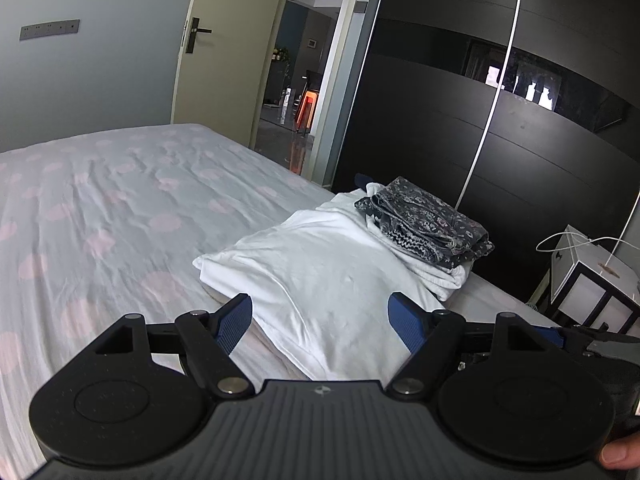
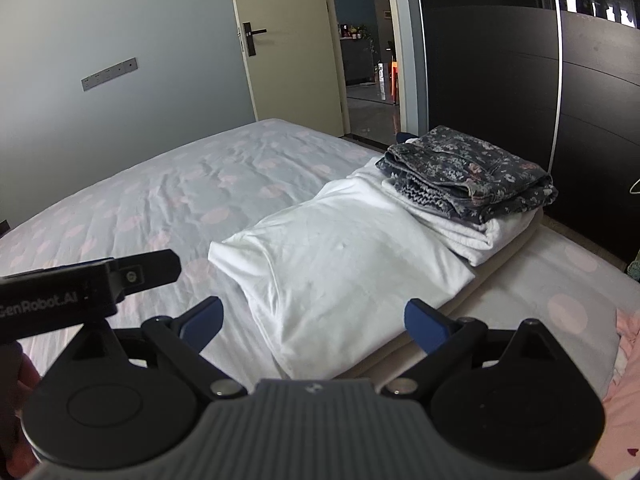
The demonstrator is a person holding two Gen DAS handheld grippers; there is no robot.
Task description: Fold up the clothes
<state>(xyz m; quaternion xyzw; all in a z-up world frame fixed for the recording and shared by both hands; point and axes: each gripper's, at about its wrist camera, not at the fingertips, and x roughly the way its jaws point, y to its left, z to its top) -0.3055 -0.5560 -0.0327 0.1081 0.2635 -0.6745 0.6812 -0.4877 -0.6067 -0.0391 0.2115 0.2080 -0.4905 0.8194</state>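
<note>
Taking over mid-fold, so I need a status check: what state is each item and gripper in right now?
White garment: folded, flat on bed.
Floral garment: folded, on top of a white stack.
Door: open.
Left gripper: open, empty.
Right gripper: open, empty.

Home bedroom: bed [image 2: 168, 184] w/ dotted sheet ahead, dark sliding wardrobe [image 2: 500, 80] ahead-right, open door [image 2: 288, 48] beyond.

A pink garment [image 2: 628, 344] is cut off at the right edge — its kind unreadable; a dark blue item [image 1: 362, 179] hides behind the folded pile.
</note>
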